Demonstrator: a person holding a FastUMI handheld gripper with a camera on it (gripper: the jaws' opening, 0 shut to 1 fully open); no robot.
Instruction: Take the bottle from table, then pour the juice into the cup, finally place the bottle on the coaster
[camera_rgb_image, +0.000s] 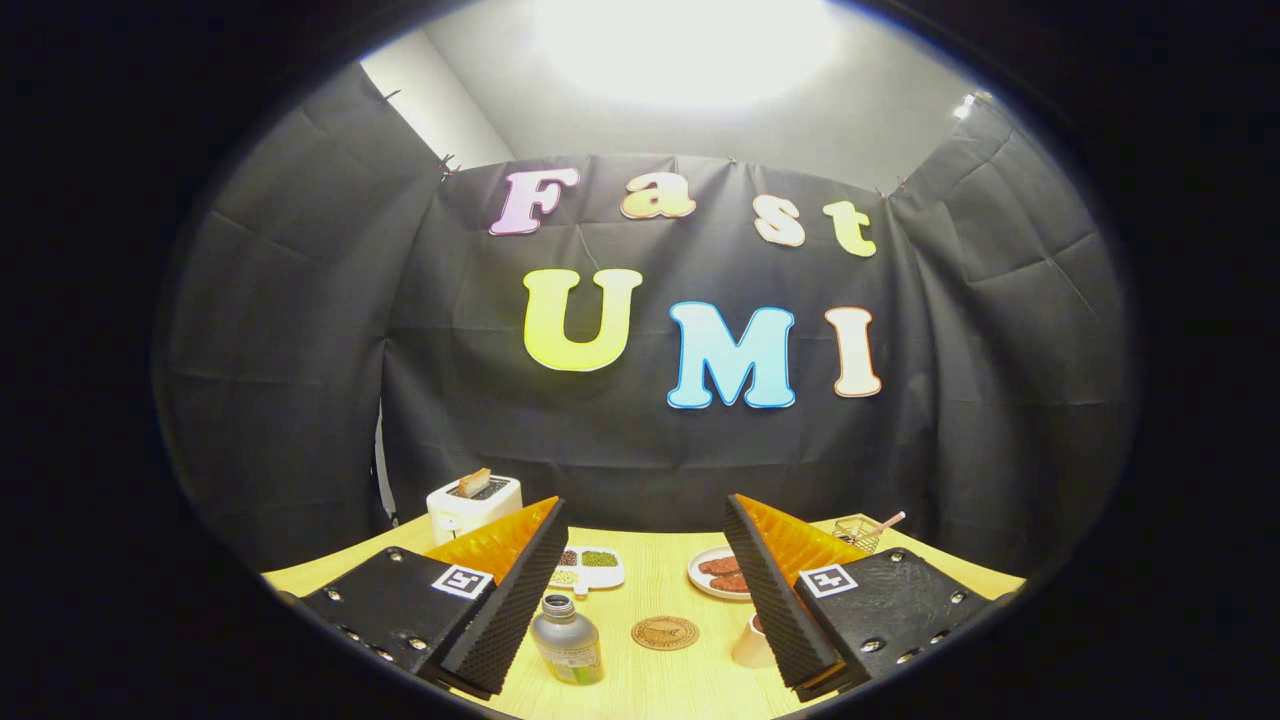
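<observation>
My gripper is open, its two black ribbed fingers spread wide over the wooden table with nothing held. A small grey bottle with a screw neck stands upright between the fingers, close to the left one and apart from it. The round brown coaster lies flat on the table to the right of the bottle, midway between the fingers. A pale cup stands by the right finger, partly hidden behind it.
Beyond the fingers, a white toaster with a slice of bread stands at the back left. A white divided dish of beans, a plate with reddish pieces and a small wire basket sit near the table's far edge.
</observation>
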